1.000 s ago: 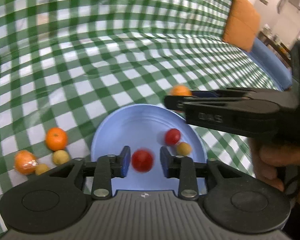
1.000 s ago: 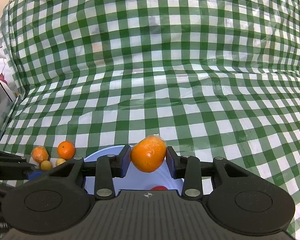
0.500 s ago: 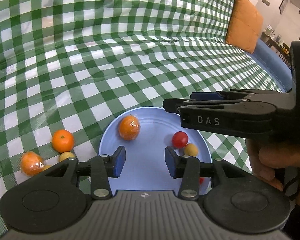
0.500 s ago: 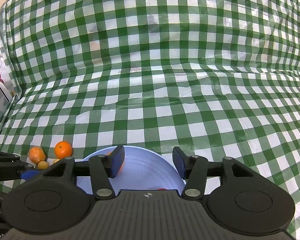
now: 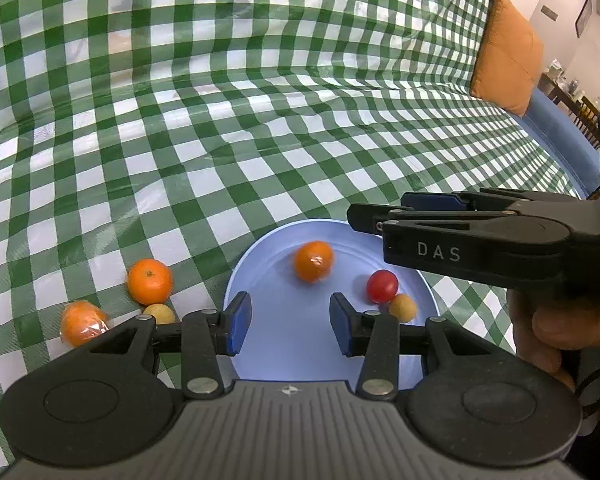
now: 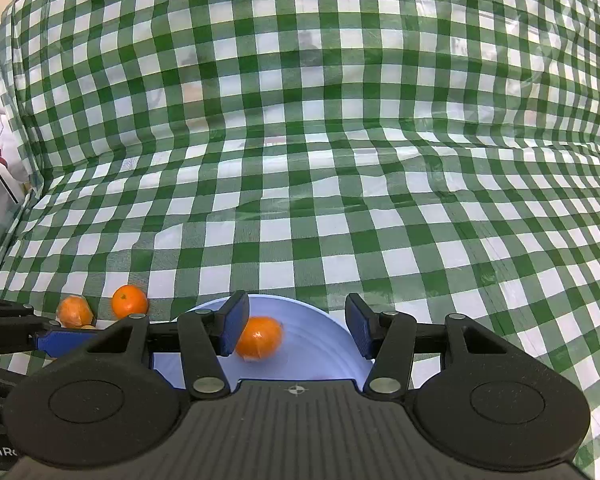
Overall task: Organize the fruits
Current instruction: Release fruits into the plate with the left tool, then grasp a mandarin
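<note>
Ahead of your left gripper (image 5: 286, 322), bare plate (image 5: 284, 352) lies open; the right gripper (image 5: 404, 216) bars its right side, and three loose fruits (image 5: 149, 281) crowd its left.

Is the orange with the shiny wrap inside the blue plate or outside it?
Inside. The wrapped orange lies on the blue plate, within its rim, apart from the red tomato. Neither gripper touches it.

Left gripper (image 5: 286, 322): black plastic body, ribbed grey top plate, blue pads, silver screws at finger pivots, round discs either side. Right gripper (image 6: 296, 326): same build, white "DAS" lettering on side, black cable by hand (image 5: 560, 332).
</note>
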